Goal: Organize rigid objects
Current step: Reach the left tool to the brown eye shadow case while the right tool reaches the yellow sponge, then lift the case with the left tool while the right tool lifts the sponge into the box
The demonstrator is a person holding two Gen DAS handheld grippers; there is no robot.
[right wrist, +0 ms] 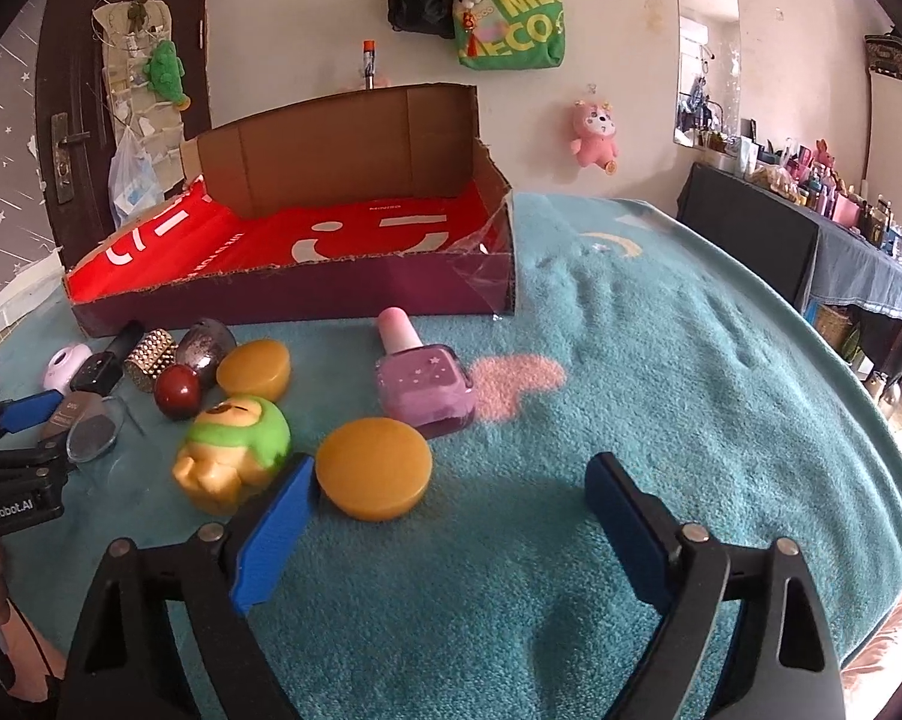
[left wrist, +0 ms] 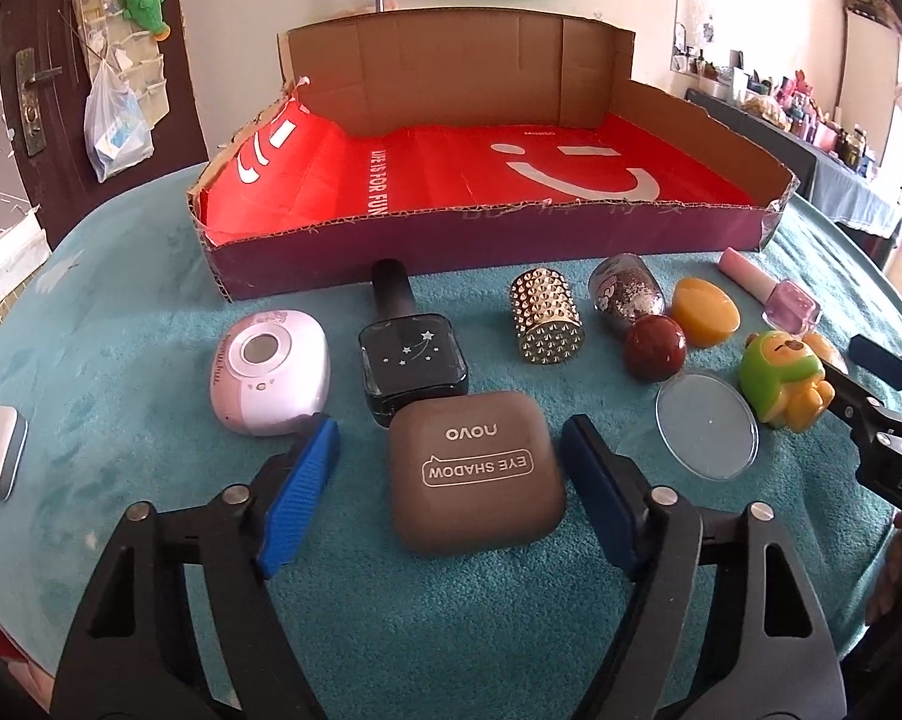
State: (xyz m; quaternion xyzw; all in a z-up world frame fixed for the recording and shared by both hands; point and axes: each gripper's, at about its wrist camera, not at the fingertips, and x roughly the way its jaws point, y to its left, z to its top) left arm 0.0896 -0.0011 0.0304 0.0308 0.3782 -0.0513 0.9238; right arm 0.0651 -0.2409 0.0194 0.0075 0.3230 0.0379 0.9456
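Rigid objects lie in a loose row on the teal blanket [left wrist: 150, 540], in front of the cardboard tray [left wrist: 487, 243] with its red lining, and none is in the tray yet. In the left wrist view, from left to right: a pink round device [left wrist: 269, 380] at 10 o'clock from the left gripper [left wrist: 451, 483], a black square bottle [left wrist: 413, 360] at 12, and the brown eye-shadow case [left wrist: 476, 471] between the blue pads, which stand apart from its sides with a gap each way, so nothing is gripped. Further right sit a gold studded cylinder [left wrist: 548, 316], a dark red ball [left wrist: 655, 347], a clear disc [left wrist: 707, 426] and a green-and-yellow toy [left wrist: 782, 380].

The right gripper [right wrist: 447, 522] is also open and empty; an orange puck [right wrist: 374, 468] lies at 11 o'clock, just beside its left pad, with a purple bottle [right wrist: 425, 387] beyond at 12.

The step in hand looks like the first pick (both hands lining up). Next, the left needs to close on the case's sides, then lift over the tray's front wall.
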